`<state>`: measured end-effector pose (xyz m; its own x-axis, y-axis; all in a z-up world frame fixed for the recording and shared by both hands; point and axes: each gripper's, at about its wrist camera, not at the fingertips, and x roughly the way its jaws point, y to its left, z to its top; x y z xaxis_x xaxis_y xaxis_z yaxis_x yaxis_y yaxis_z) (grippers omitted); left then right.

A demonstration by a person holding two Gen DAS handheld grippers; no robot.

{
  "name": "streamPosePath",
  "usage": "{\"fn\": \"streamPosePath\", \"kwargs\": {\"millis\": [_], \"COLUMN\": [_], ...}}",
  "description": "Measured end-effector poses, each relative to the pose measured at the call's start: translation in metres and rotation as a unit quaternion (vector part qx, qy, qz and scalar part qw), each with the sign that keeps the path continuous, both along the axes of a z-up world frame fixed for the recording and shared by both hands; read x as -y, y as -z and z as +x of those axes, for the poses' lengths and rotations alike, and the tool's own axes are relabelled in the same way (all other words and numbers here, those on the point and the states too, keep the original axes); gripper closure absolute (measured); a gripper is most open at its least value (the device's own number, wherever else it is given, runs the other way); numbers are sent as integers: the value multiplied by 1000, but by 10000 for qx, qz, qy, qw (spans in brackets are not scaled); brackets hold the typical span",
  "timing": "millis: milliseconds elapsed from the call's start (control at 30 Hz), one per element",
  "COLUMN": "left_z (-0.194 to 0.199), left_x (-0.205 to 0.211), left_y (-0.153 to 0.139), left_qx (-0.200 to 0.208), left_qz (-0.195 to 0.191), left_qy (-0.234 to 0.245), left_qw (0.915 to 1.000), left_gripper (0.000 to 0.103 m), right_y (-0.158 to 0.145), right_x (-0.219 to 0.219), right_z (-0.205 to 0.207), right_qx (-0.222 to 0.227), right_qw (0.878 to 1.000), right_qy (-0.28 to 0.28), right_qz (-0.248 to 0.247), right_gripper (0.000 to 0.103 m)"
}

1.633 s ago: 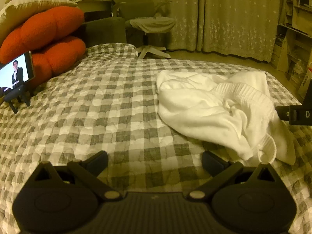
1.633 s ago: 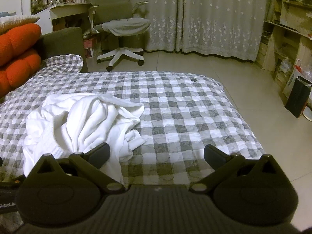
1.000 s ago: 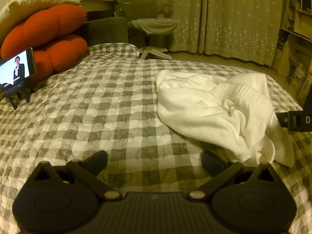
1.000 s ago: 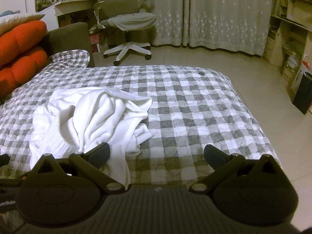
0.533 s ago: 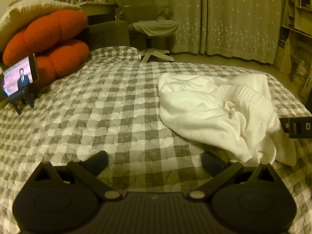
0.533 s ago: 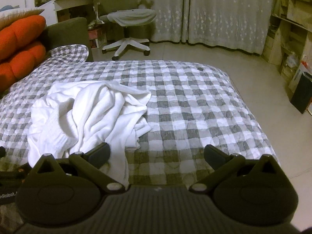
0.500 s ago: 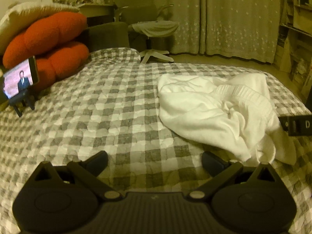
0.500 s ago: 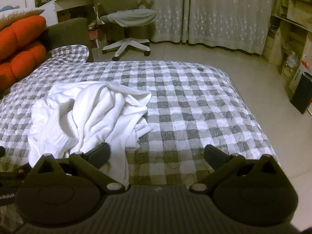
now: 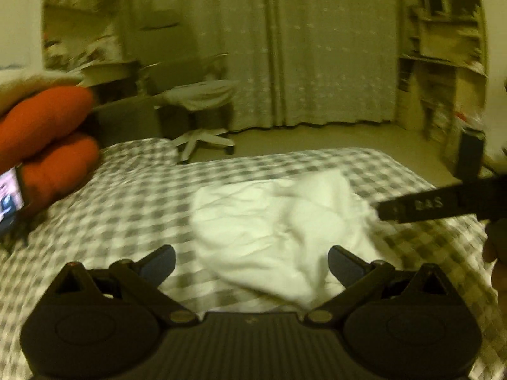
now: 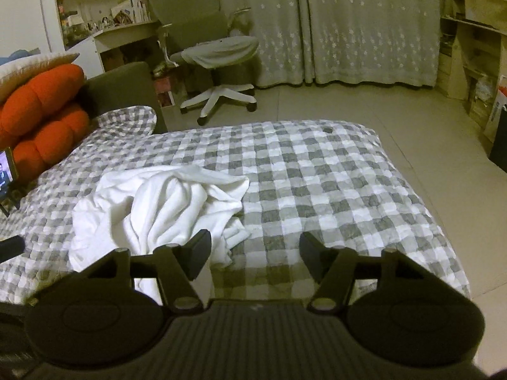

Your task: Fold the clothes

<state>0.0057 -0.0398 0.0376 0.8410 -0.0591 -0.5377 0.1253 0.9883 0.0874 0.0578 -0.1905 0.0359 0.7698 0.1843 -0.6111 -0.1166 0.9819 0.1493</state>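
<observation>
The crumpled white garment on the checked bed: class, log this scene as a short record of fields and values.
garment: crumpled white knit garment, unfolded, lying in a heap
surface: grey-and-white checked quilt on bed
left gripper: open, empty, garment between its fingers
right gripper: open, empty, at garment's near edge
beside bed: orange cushions, phone showing video
</observation>
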Motion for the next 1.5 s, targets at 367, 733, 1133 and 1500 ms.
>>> {"fn": "streamPosePath", "kwargs": {"millis": [367,733,1133,1500], "left_z": [20,-1,-16,-23], "left_x": [-33,-161,-282,-242], "left_y": [4,-29,-21,-10], "left_qx": [-213,545,191,-403], "left_qz": [-1159,-1745,-2799,-2756], "left_qy": [178,-1603,-3541,-2941], "left_qw": [9929,9700,8922,9143], "left_gripper": [95,98,86,29], "right_y": [9,-2,3,8], "right_x": [8,1,-32,-26], "right_z": [1,-7,-9,-5], "right_qx": [-209,244,331,126], "right_qw": [9998,9982,9923,9937], "right_qy": [-39,-543,-1122,-1068], "right_qz": [-48,7,-418,-324], "right_gripper": [35,35,24,16]}}
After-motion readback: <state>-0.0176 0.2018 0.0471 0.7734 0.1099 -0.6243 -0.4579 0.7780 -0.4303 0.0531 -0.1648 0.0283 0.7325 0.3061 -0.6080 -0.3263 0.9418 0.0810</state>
